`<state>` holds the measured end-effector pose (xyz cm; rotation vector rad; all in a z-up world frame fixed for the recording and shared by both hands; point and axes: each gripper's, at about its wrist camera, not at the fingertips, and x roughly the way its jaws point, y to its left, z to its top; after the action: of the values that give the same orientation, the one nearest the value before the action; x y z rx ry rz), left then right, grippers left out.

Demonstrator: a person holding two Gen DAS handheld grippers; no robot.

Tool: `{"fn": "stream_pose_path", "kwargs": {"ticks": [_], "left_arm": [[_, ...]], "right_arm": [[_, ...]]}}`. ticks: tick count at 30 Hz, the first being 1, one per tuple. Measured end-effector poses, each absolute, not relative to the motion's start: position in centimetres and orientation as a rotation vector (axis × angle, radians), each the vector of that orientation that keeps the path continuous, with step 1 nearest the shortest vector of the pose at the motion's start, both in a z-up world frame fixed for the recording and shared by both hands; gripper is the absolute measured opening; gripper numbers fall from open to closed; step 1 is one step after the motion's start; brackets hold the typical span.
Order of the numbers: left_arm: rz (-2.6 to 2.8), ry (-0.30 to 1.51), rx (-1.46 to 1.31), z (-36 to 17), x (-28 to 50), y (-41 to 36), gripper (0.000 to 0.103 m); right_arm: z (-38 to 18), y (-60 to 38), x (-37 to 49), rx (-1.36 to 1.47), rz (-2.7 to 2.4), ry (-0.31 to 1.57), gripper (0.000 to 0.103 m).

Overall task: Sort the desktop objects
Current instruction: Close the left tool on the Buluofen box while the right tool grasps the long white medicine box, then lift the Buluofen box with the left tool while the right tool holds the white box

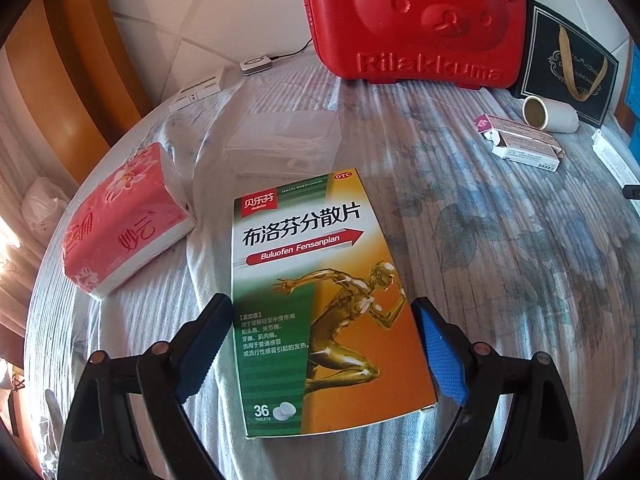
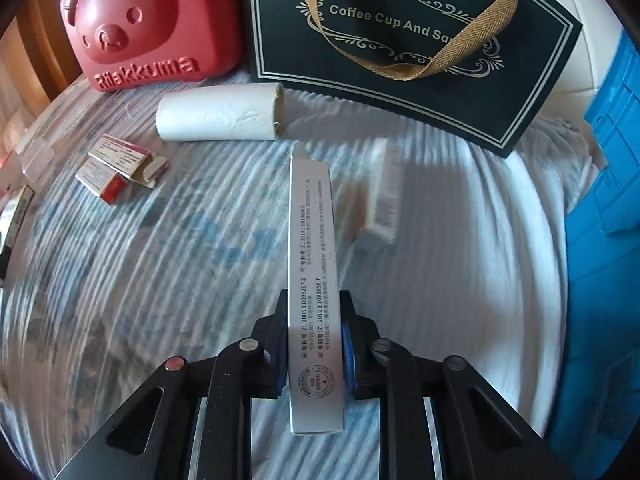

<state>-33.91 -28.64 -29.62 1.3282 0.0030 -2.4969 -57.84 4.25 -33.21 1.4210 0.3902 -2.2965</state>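
In the left wrist view, a green and orange ibuprofen box (image 1: 320, 300) lies flat on the cloth-covered table. My left gripper (image 1: 324, 344) is open, one finger on each side of the box's near half, apart from its edges. In the right wrist view, my right gripper (image 2: 314, 344) is shut on a long silver box (image 2: 312, 280), held on edge above the cloth. Two small pink and white medicine boxes (image 2: 120, 168) lie to the left; they also show in the left wrist view (image 1: 520, 144). Another white box (image 2: 382, 204) lies just right of the silver box.
A red Rilakkuma case (image 1: 416, 20) and a black gift bag (image 2: 400, 48) stand at the back. A white paper roll (image 2: 220, 114) lies before them. A pink tissue pack (image 1: 124, 216) and a clear plastic box (image 1: 284, 140) sit left. A blue crate (image 2: 600, 240) is right.
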Motion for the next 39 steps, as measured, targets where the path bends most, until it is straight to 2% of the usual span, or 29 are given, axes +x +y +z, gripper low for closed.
{"fn": "stream_pose_path", "kwargs": {"ticks": [2,4,9,10,11,12,16,17,19,25,28,31,39], "left_arm": [[-2.554,-0.056,1.317,-29.1,-33.4,-27.7,0.057],[-2.582,-0.098,1.338,-29.0,-33.3,-26.9,0.046],[-2.574,-0.01,1.305,-28.5,-32.9,-27.9,0.047],[-2.555,-0.016,1.317,-28.6,-33.0,-28.2,0.051],[-2.525,-0.018,1.318,-28.8,-33.1,-28.5,0.062],[-2.509,0.006,1.309,-28.8,-32.9,-29.0,0.066],[-2.488,0.102,1.308,-28.8,-32.6,-30.8,0.074],[-2.481,0.083,1.31,-29.0,-32.6,-30.9,0.08],[-2.46,0.075,1.315,-29.4,-32.7,-31.3,0.086],[-2.456,0.296,1.362,-30.7,-32.6,-33.6,0.093],[-2.497,0.301,1.349,-30.5,-32.2,-33.4,0.093],[-2.534,0.238,1.344,-30.3,-32.0,-32.5,0.087],[-2.624,0.144,1.297,-28.2,-31.1,-30.9,0.087]], "right_arm": [[-32.5,4.2,-56.3,1.408,-2.31,0.347,0.02],[-31.8,4.2,-54.7,1.398,-2.315,0.28,0.02],[-30.8,2.9,-52.3,1.382,-2.278,0.21,0.02],[-30.7,2.4,-52.1,1.385,-2.265,0.209,0.02],[-30.4,2.0,-51.8,1.386,-2.259,0.221,0.02],[-30.4,1.9,-51.5,1.383,-2.255,0.227,0.02],[-30.3,1.8,-50.9,1.388,-2.243,0.213,0.021],[-30.4,1.5,-51.0,1.391,-2.239,0.209,0.021],[-30.5,1.3,-51.1,1.399,-2.232,0.196,0.021],[-30.9,0.8,-51.4,1.422,-2.205,0.193,0.021],[-31.4,0.6,-51.7,1.446,-2.199,0.202,0.021],[-32.1,0.7,-52.0,1.482,-2.195,0.206,0.021],[-33.5,1.0,-52.1,1.543,-2.196,0.173,0.021]]}}
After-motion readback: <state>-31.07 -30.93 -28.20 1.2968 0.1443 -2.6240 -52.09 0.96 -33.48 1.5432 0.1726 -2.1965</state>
